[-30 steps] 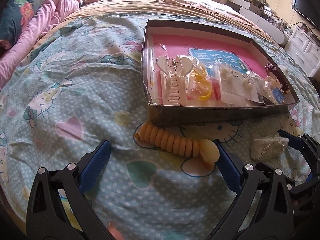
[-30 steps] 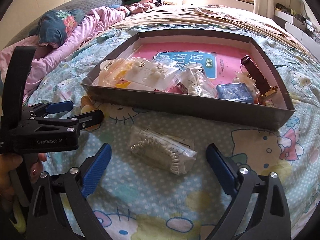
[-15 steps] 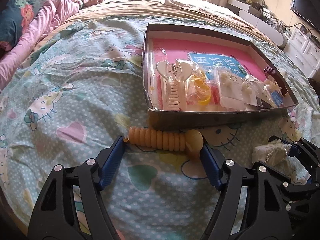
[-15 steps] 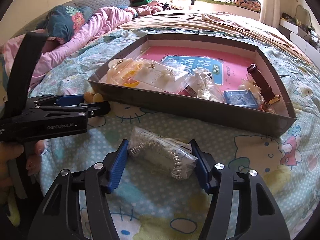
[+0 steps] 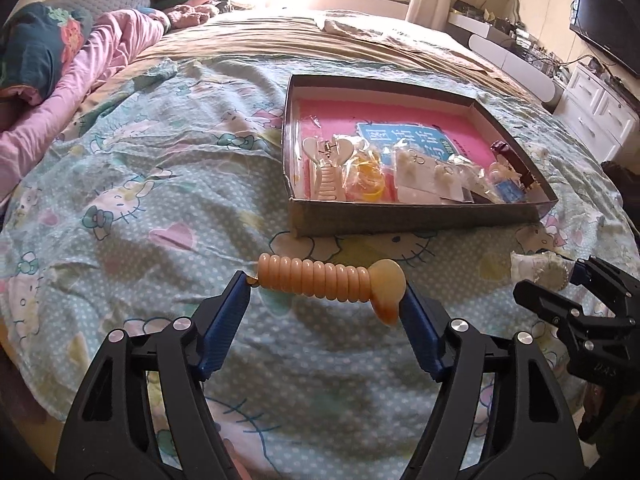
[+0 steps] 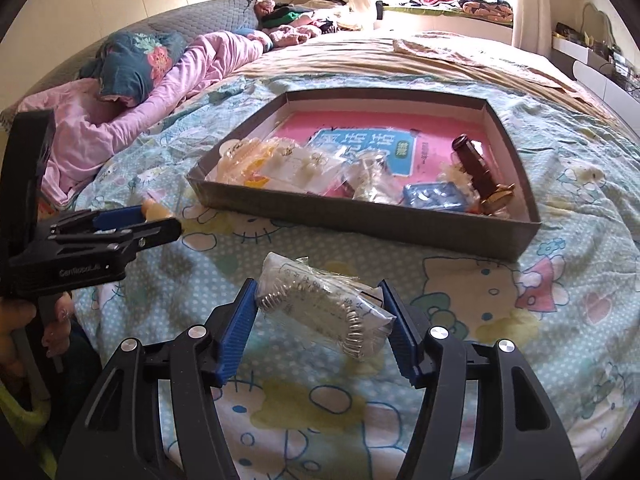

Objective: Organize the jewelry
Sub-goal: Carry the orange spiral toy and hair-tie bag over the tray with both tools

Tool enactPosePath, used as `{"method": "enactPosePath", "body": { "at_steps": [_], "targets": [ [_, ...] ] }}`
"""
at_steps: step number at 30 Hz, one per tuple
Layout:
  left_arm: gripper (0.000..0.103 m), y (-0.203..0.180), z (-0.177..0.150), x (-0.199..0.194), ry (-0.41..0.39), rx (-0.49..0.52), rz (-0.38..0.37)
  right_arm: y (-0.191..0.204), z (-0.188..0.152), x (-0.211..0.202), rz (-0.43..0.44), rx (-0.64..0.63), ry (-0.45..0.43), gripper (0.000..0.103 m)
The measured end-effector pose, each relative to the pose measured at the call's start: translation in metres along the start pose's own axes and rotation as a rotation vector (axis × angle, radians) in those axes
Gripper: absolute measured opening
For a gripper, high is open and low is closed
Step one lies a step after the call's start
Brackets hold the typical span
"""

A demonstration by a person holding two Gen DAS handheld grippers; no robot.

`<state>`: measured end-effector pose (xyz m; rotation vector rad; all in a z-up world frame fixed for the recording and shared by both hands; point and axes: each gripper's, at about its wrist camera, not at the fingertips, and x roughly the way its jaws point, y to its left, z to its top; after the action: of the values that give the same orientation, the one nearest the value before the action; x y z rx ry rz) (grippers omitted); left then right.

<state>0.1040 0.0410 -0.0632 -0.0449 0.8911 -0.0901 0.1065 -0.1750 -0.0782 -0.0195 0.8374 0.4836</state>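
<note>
My left gripper [image 5: 326, 292] is shut on an orange ribbed hair clip [image 5: 332, 282], held lengthwise between the blue pads and lifted off the quilt. My right gripper [image 6: 320, 312] is shut on a clear plastic bag holding a silver beaded bracelet [image 6: 324, 310], also raised above the bed. Ahead lies the grey cardboard box [image 5: 420, 216] [image 6: 360, 224] with a pink book in its bottom, a white claw clip [image 5: 326, 172], a yellow piece, bagged earrings [image 5: 432, 170], a blue packet [image 6: 434, 196] and a brown barrette [image 6: 476, 168]. In the right wrist view the left gripper [image 6: 152, 224] shows at the left.
The box sits on a Hello Kitty quilt [image 5: 140, 184] spread over a big bed. A pink blanket [image 6: 160, 92] and dark floral pillow [image 6: 132, 64] lie at the far left. White drawers [image 5: 596, 116] and a television stand to the right. A hand [image 6: 24, 328] holds the left tool.
Both grippers went from open around their items to shut on them. Then both rose, lifting the orange clip and the bagged bracelet off the quilt.
</note>
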Motion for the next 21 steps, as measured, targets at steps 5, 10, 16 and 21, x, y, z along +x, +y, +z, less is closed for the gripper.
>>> {"method": "enactPosePath", "body": {
  "at_steps": [5, 10, 16, 21],
  "targets": [
    [0.065, -0.009, -0.001, -0.016, -0.025, 0.016, -0.010, -0.008, 0.006, -0.016, -0.003, 0.009, -0.042, 0.059],
    [0.065, -0.017, 0.004, -0.027, -0.053, 0.025, -0.022, -0.014, 0.015, -0.031, -0.006, 0.005, -0.088, 0.059],
    [0.065, -0.026, 0.018, -0.032, -0.079, 0.036, -0.033, -0.024, 0.028, -0.043, -0.022, -0.005, -0.130, 0.059],
    [0.065, -0.036, 0.034, -0.029, -0.092, 0.049, -0.042, -0.034, 0.041, -0.048, -0.039, -0.013, -0.159, 0.059]
  ]
}}
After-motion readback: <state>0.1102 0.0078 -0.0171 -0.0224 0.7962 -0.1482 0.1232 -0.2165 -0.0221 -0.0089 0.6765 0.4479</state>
